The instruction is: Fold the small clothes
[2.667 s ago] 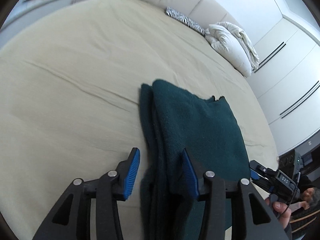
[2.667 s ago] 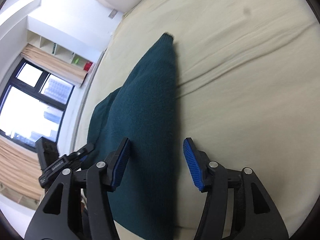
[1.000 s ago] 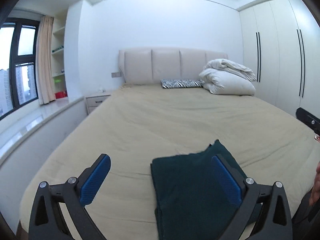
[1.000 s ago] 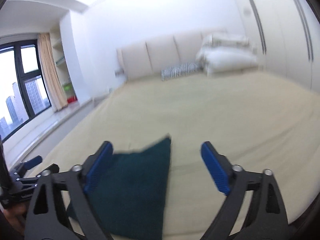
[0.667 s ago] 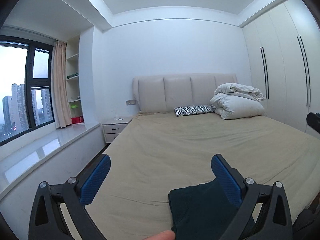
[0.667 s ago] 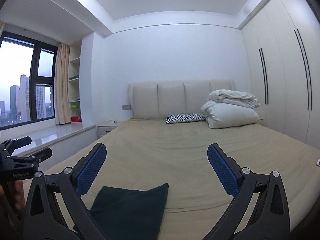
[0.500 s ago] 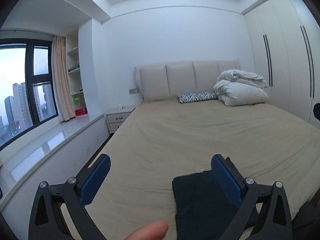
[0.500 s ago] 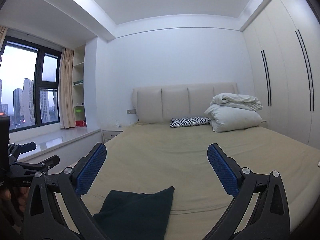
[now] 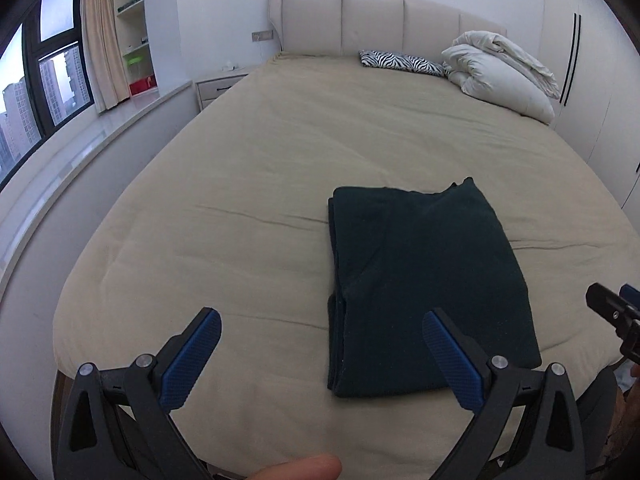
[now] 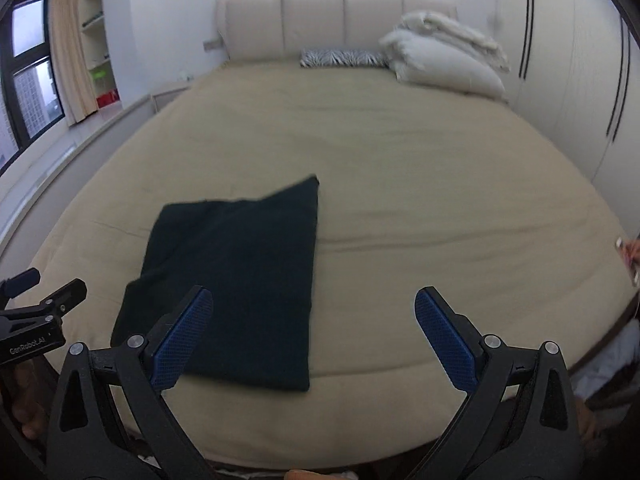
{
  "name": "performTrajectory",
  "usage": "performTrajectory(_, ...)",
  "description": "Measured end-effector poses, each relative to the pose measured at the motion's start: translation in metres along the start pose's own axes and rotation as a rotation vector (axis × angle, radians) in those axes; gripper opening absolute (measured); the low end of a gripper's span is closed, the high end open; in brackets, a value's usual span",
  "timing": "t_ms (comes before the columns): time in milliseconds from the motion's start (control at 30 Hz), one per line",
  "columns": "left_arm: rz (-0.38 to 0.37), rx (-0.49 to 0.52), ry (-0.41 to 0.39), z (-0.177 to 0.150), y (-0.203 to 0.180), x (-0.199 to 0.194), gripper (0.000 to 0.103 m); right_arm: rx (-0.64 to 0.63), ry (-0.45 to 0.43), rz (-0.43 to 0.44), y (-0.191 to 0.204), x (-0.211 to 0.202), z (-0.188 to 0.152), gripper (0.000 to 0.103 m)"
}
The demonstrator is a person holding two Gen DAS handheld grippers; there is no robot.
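One dark green folded knit garment [image 9: 424, 276] lay flat on the beige sheet of the wide bed [image 9: 248, 168], lower right of centre in the left wrist view and lower left of centre in the right wrist view. Folded into a rough rectangle, layered edges showing along its left side. Left gripper [image 9: 320, 354] at the bottom of the frame, blue-padded black fingers [image 9: 192, 356] spread wide and grasping nothing, held clear of the cloth. Right gripper [image 10: 312, 334] likewise splayed wide and empty, its left pad overlapping the garment only in the picture. White bundled duvet [image 9: 500, 72] and zebra-striped pillow [image 9: 400, 62] in the upper right, against the padded cream headboard [image 9: 360, 20]. Dark-framed window [image 9: 36, 80] at the upper left.
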State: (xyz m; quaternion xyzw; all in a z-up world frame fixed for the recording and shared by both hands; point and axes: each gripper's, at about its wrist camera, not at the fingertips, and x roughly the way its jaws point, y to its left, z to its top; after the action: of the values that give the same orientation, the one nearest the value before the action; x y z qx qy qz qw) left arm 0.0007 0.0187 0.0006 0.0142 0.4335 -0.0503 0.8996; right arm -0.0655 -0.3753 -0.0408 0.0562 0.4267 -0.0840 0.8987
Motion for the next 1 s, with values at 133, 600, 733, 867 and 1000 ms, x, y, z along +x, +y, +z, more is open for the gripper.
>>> performTrajectory(133, 0.0, 0.001, 0.034, -0.005, 0.0, 0.006, 0.103, 0.021, 0.08, -0.031, 0.001, 0.035, -0.017, 0.103)
performTrajectory(600, -0.008, -0.017, 0.08, -0.014, 0.005, 0.015, 0.103, -0.009, 0.056, -0.071, 0.002, 0.028, -0.001, 0.103)
performTrajectory(733, -0.005, -0.013, 0.083, -0.015, 0.005, 0.017, 0.103, -0.016, 0.054, -0.074, 0.004, 0.015, -0.002, 0.103)
performTrajectory(867, -0.007, -0.009, 0.088, -0.016, 0.004, 0.017, 0.103, -0.026, 0.058, -0.074, 0.006, 0.012, -0.003, 0.103)
performTrajectory(1000, -0.007, -0.006, 0.09, -0.017, 0.003, 0.017, 0.103, -0.031, 0.063, -0.068, 0.008, 0.013, -0.002, 0.103)
